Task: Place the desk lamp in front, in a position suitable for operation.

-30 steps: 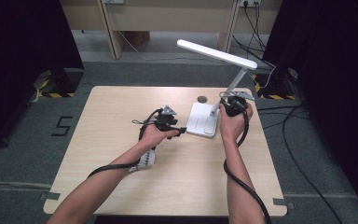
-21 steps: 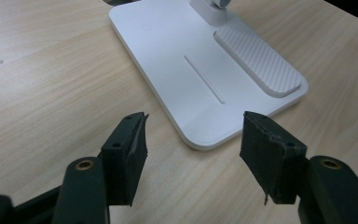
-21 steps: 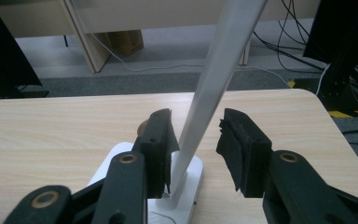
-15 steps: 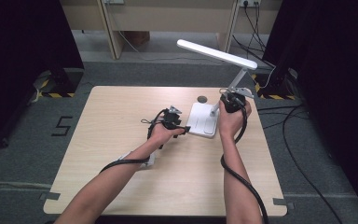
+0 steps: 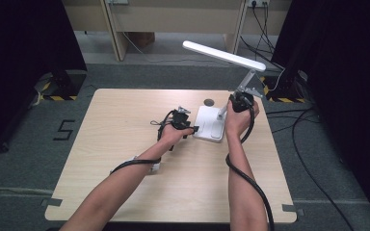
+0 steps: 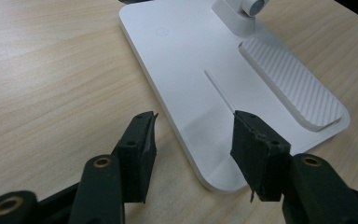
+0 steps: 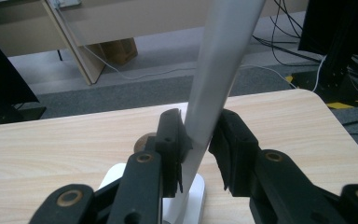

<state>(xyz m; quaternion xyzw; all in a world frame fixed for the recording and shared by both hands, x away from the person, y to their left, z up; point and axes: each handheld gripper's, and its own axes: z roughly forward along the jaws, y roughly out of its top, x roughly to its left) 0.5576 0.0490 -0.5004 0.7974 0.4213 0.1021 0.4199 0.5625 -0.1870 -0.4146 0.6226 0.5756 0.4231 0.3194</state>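
Both forearms reach forward — left tongs (image 6: pixel 193 140) gaping wide, right tongs (image 7: pixel 198 140) raised higher, jaws nearly closed.

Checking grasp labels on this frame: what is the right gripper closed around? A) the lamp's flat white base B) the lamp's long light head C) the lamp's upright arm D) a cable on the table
C: in the right gripper view the right gripper has its two black jaws pressed on either side of the lamp's upright arm, above the base, near which the left gripper sits open.
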